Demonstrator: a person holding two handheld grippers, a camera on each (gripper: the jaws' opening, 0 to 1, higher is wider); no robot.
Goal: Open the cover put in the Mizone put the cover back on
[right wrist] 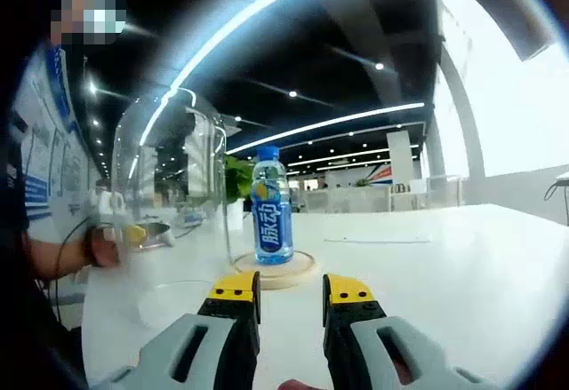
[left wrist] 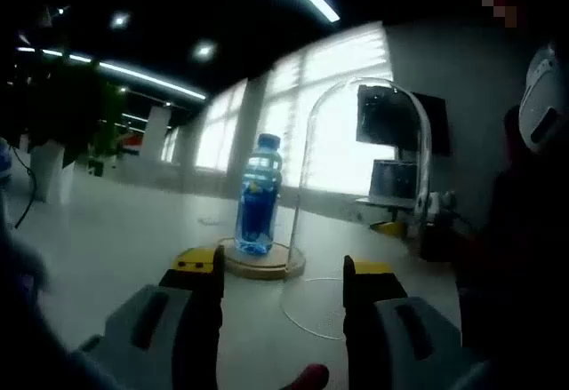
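Observation:
A blue Mizone bottle point(left wrist: 258, 196) point(right wrist: 271, 208) stands upright on a round wooden base point(left wrist: 265, 263) point(right wrist: 277, 273) on the white table. The clear glass dome cover point(left wrist: 363, 199) point(right wrist: 167, 203) is off the base. It stands on the table beside it, right of the bottle in the left gripper view and left of it in the right gripper view. My left gripper point(left wrist: 283, 274) is open and short of the base, with nothing between its jaws. My right gripper point(right wrist: 291, 292) is open with a narrower gap, close in front of the base, and holds nothing.
A person's body point(left wrist: 524, 230) and a hand point(right wrist: 100, 248) are close beside the dome. A yellow-and-white object point(left wrist: 404, 217) point(right wrist: 133, 233) shows through the glass. The white table point(right wrist: 462, 266) spreads wide around the base. A monitor point(left wrist: 396, 122) stands behind the dome.

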